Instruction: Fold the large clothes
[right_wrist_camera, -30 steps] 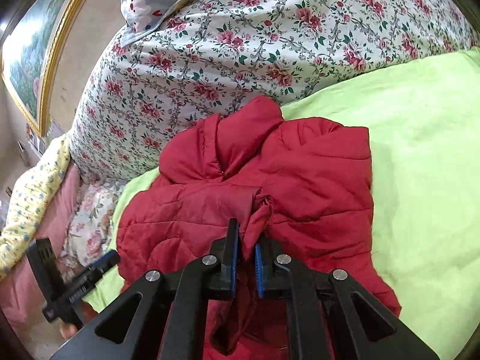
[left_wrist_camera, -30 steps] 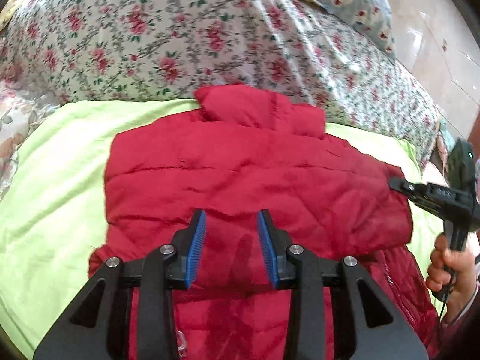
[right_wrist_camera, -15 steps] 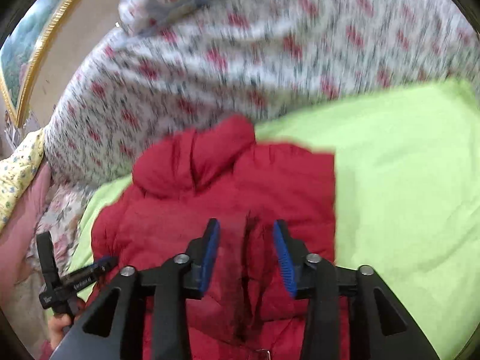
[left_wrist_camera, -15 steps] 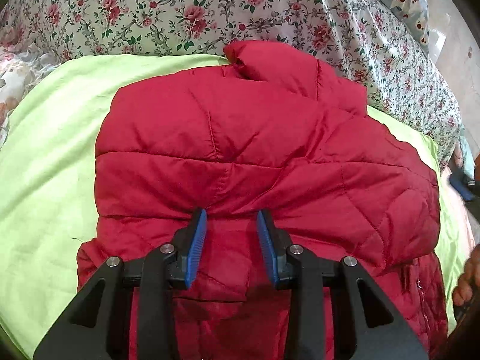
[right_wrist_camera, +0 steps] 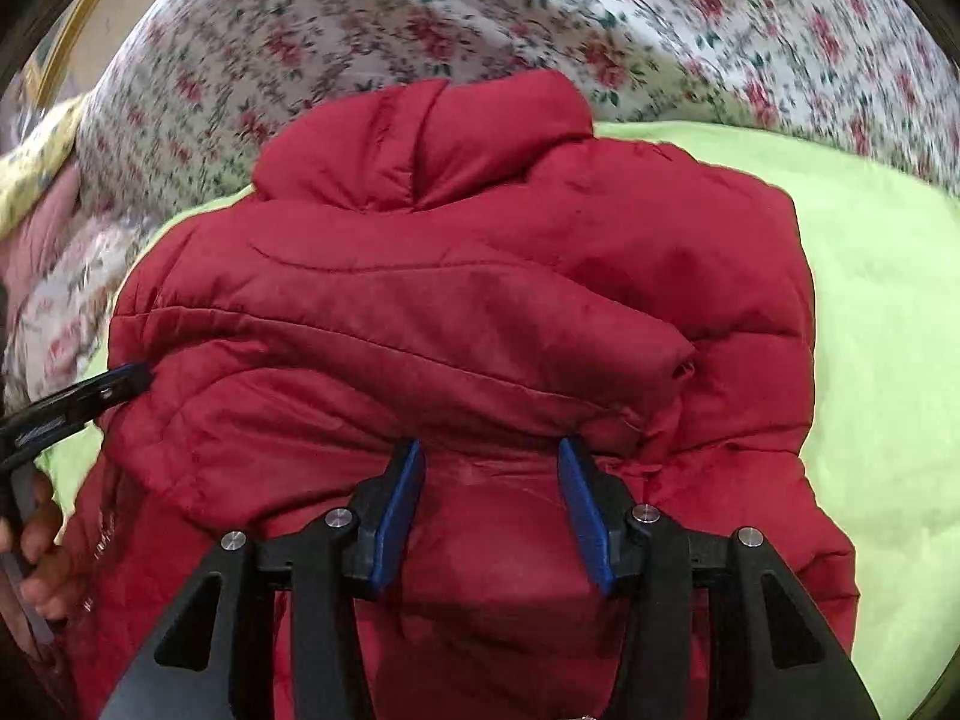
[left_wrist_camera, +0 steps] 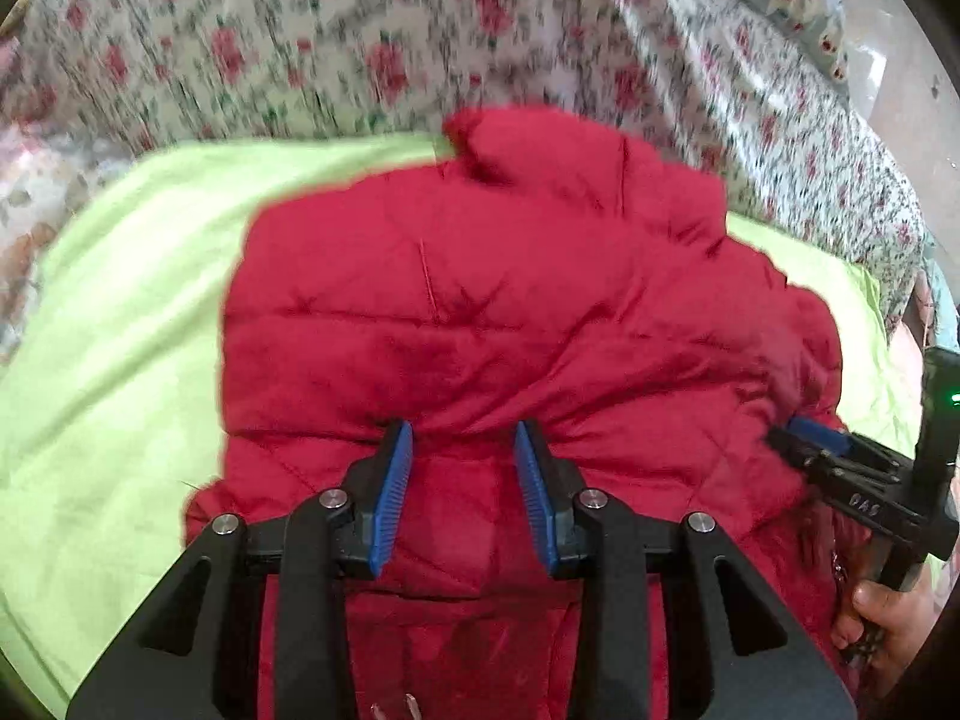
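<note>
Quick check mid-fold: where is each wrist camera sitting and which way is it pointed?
Left wrist: behind the open left gripper, over the red jacket, facing the floral quilt; right gripper and hand at right.
Right wrist: behind the open right gripper, same facing; left gripper at left.
Shared: jacket, green sheet, quilt.

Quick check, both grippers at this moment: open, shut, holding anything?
Left gripper: open, holding nothing, tips at a fold of the red puffer jacket.
Right gripper: open, holding nothing, tips at the jacket's folded sleeve.
</note>
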